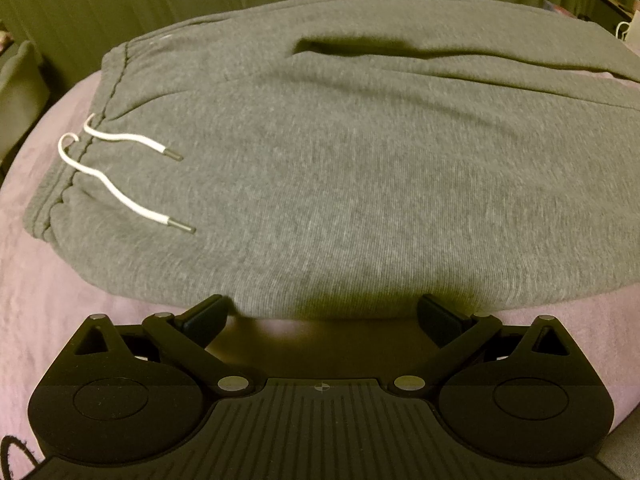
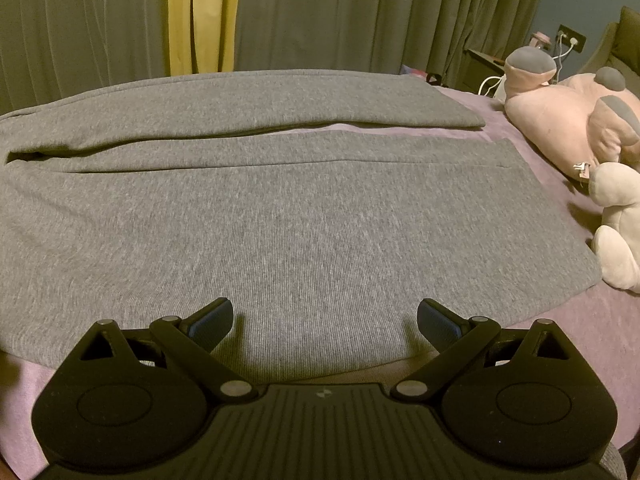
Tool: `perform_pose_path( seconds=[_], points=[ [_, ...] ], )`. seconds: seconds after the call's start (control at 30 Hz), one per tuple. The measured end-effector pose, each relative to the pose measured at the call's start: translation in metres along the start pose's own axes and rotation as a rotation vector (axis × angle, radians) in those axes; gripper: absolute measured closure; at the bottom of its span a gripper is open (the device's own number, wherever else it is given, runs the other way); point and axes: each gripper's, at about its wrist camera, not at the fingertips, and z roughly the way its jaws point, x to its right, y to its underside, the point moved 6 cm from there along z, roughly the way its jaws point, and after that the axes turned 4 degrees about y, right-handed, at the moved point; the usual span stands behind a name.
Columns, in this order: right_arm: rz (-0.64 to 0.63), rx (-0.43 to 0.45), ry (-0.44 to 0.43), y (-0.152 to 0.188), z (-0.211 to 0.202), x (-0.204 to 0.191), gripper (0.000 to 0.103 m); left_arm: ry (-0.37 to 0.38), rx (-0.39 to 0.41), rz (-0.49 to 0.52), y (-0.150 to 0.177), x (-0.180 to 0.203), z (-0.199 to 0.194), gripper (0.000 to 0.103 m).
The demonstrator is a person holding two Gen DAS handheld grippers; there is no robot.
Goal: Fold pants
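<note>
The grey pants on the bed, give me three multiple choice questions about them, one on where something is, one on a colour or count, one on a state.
1. Where do the plush toys lie?
A. Beyond the leg ends
B. On the waistband
C. Under the pants

2. How many white drawstring ends show?
A. One
B. Two
C. Four

3. How do the left gripper and right gripper stand?
A. Both shut on cloth
B. One open, one shut
C. Both open, holding nothing

Answers: 1 A, they sit on the purple bedcover past the hems. 2 B, two metal-tipped cords lie by the waistband. 3 C, fingers spread at the near edge of the pants.
</note>
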Motion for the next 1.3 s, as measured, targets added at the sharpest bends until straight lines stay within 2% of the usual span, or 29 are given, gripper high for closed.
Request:
perform_pose_path(
  seconds=[1.3],
  points=[
    [-0.002,-0.005,0.003,0.0036,0.0033,-0.0008,0.004,0.004,-0.019,0.015,0.0028,0.0034,0.0007,0.0]
  ],
)
